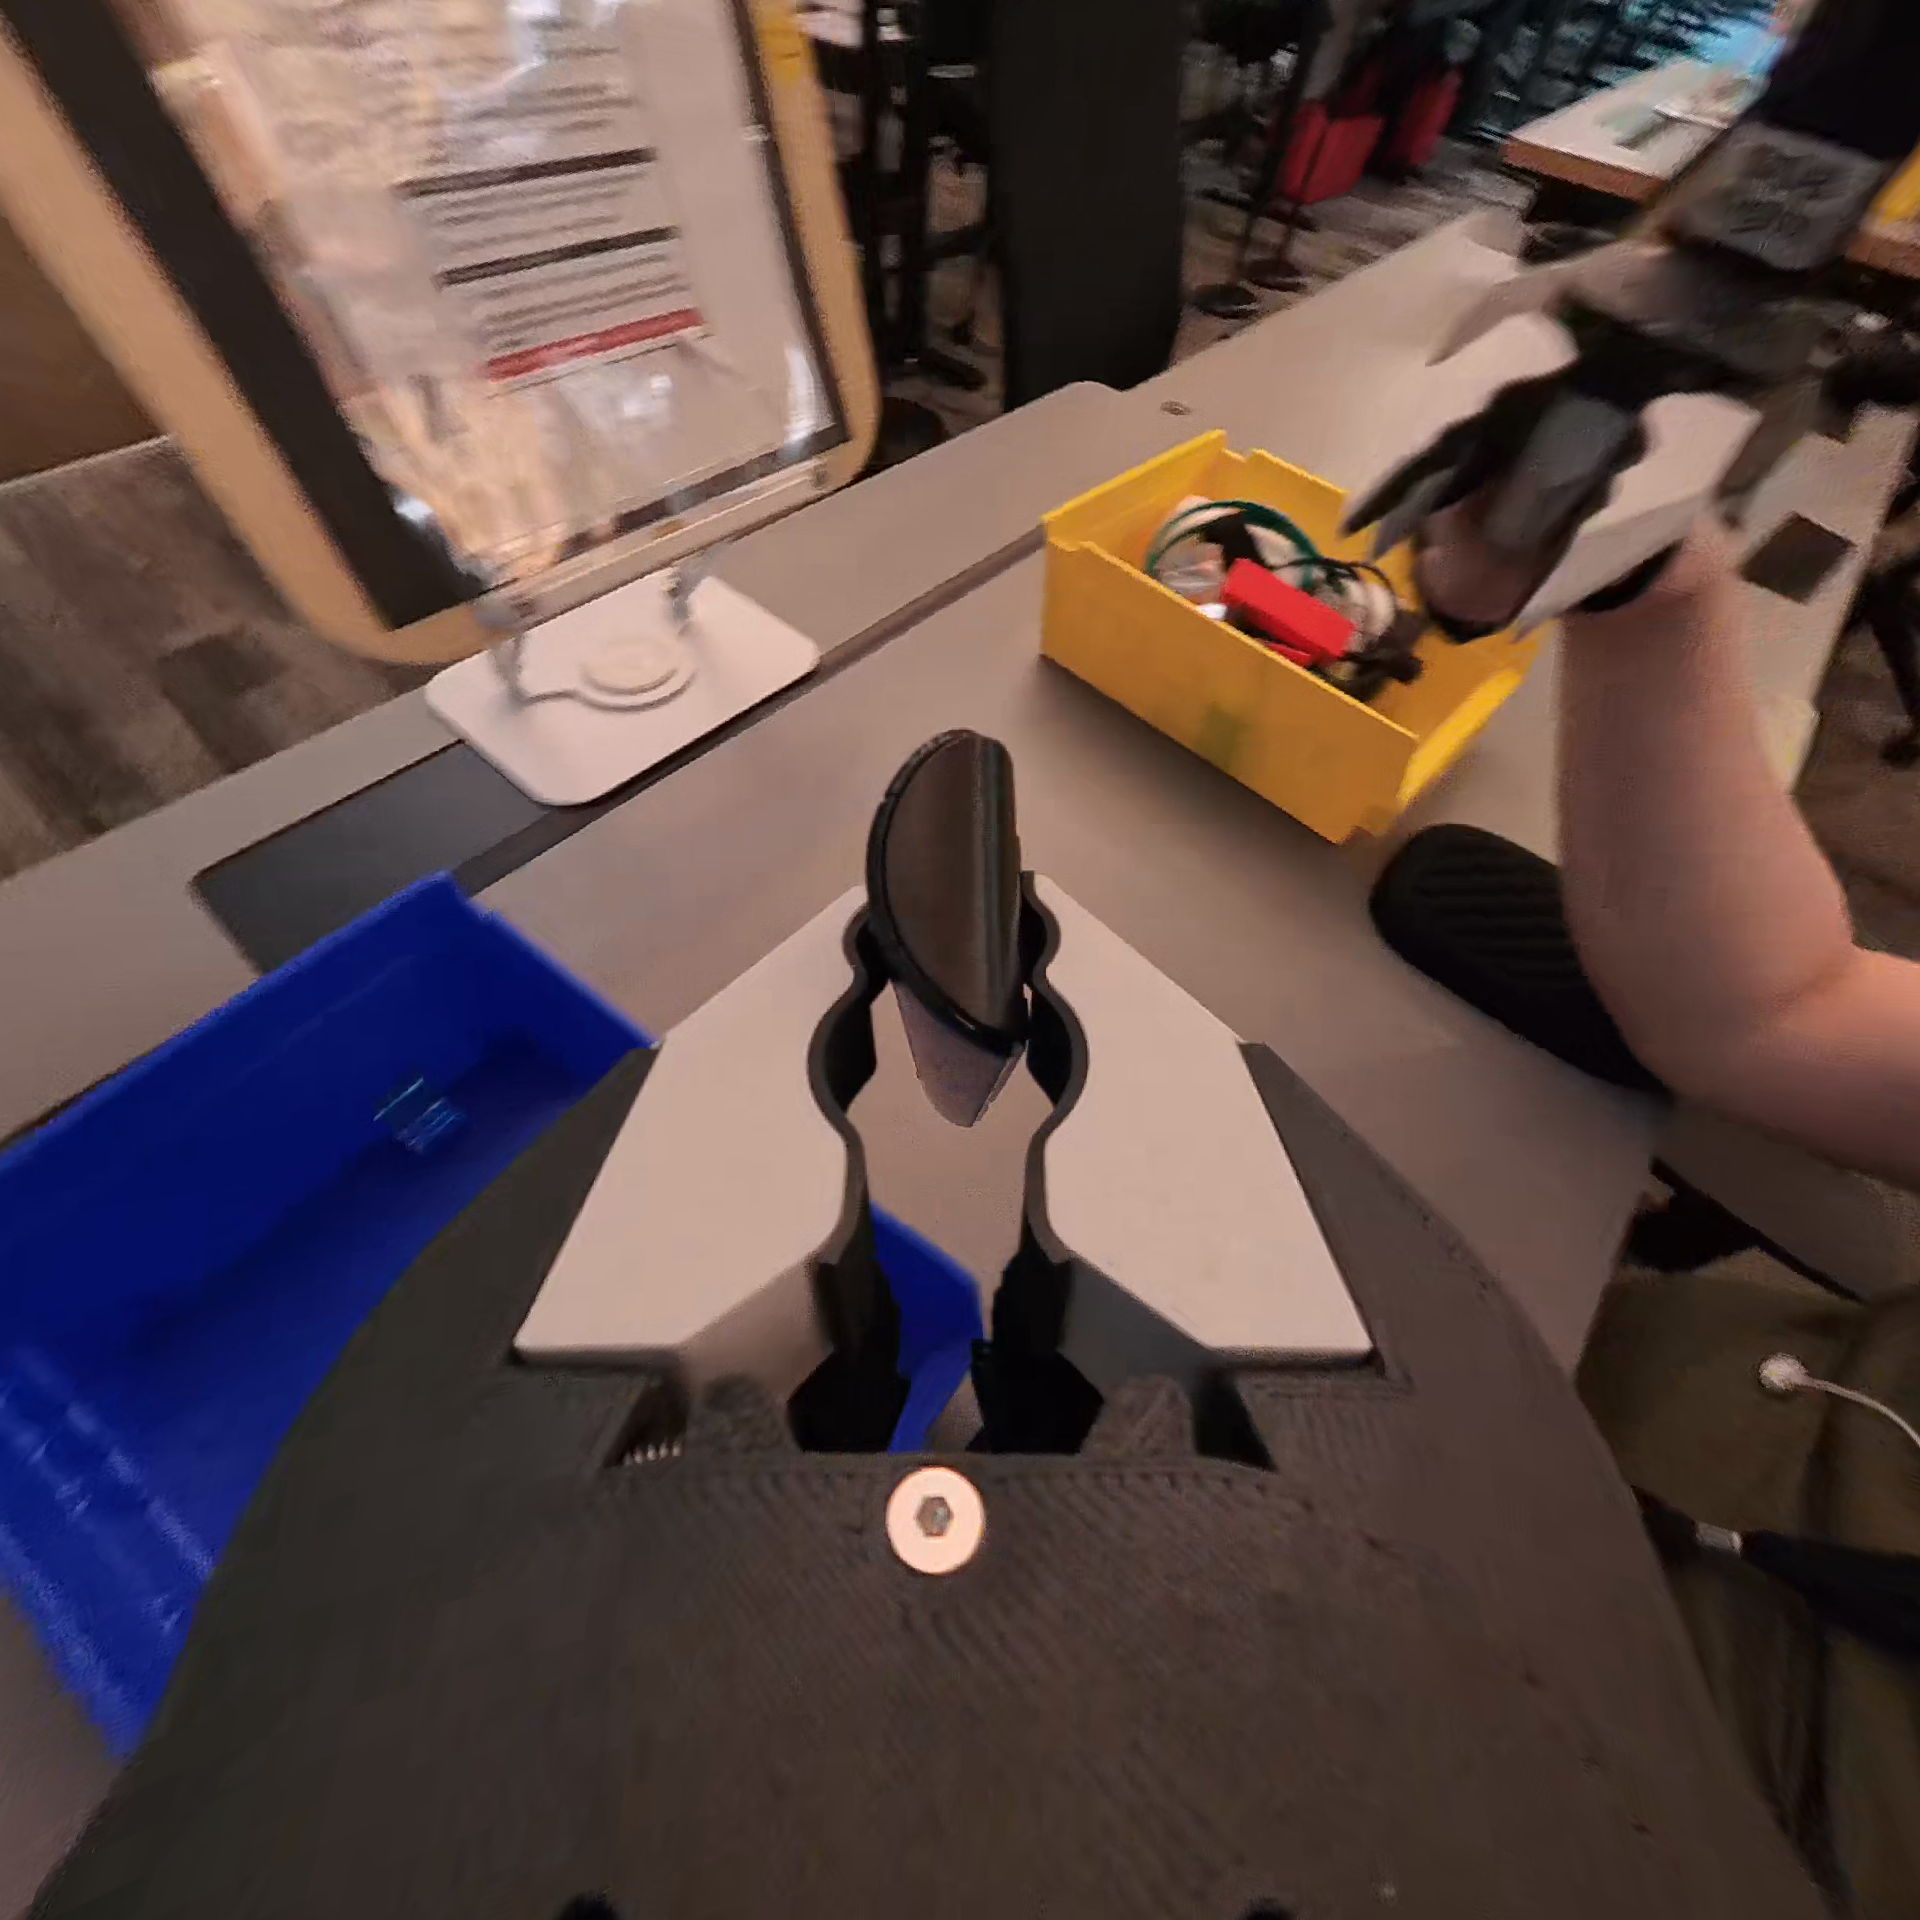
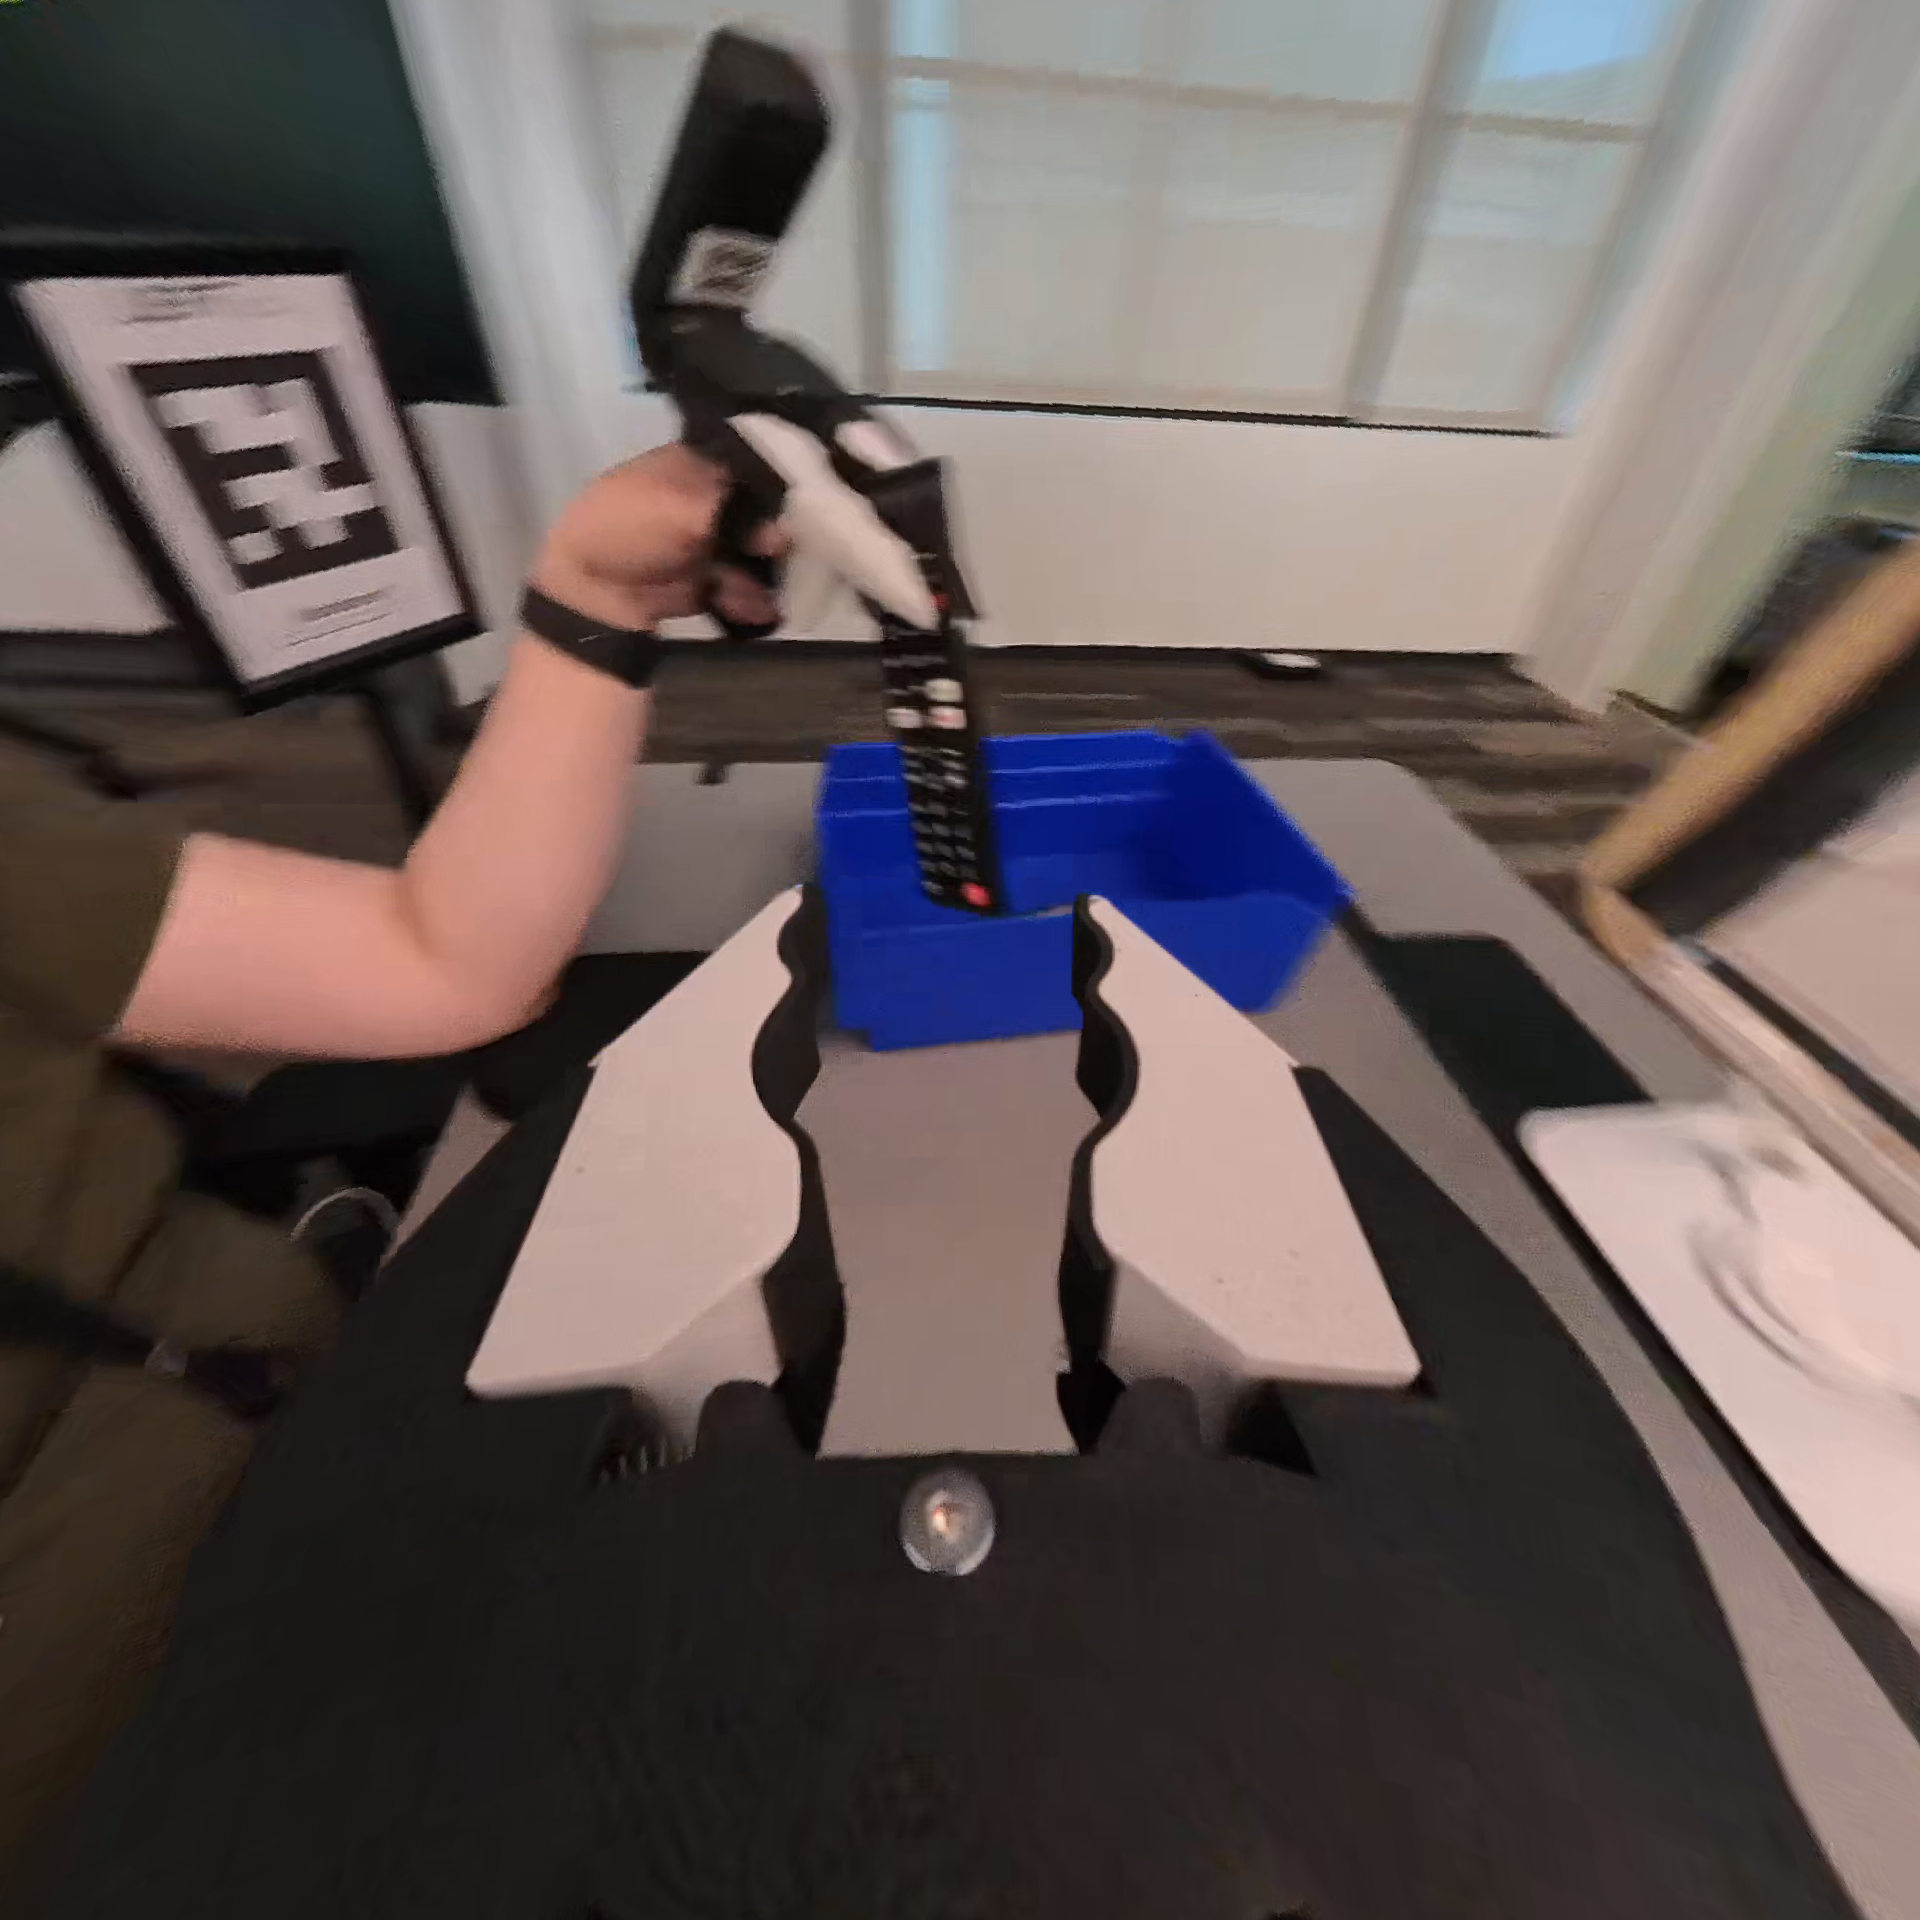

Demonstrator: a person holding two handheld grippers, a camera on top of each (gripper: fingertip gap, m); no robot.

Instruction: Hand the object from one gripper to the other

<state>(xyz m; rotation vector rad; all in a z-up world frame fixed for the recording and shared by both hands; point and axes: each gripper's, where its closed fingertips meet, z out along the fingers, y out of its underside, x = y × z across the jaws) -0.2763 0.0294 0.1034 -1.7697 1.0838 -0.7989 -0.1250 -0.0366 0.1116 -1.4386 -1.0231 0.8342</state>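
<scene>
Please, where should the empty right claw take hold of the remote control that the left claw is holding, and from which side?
Probably the free lower half of the remote control. The left claw clamps its top end, and it hangs nearly upright above the blue bin. The right claw, open, could come level from the front and close across the narrow width, above the bin's rim.

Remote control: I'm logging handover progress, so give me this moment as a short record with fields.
object: black remote
holder: left gripper, shut on the remote's end
remote pose: hanging down over the blue bin
right gripper: open, holding nothing, apart from the remote
yellow bin: holds cables and a red part
surface: grey table
handover: not yet done
</scene>
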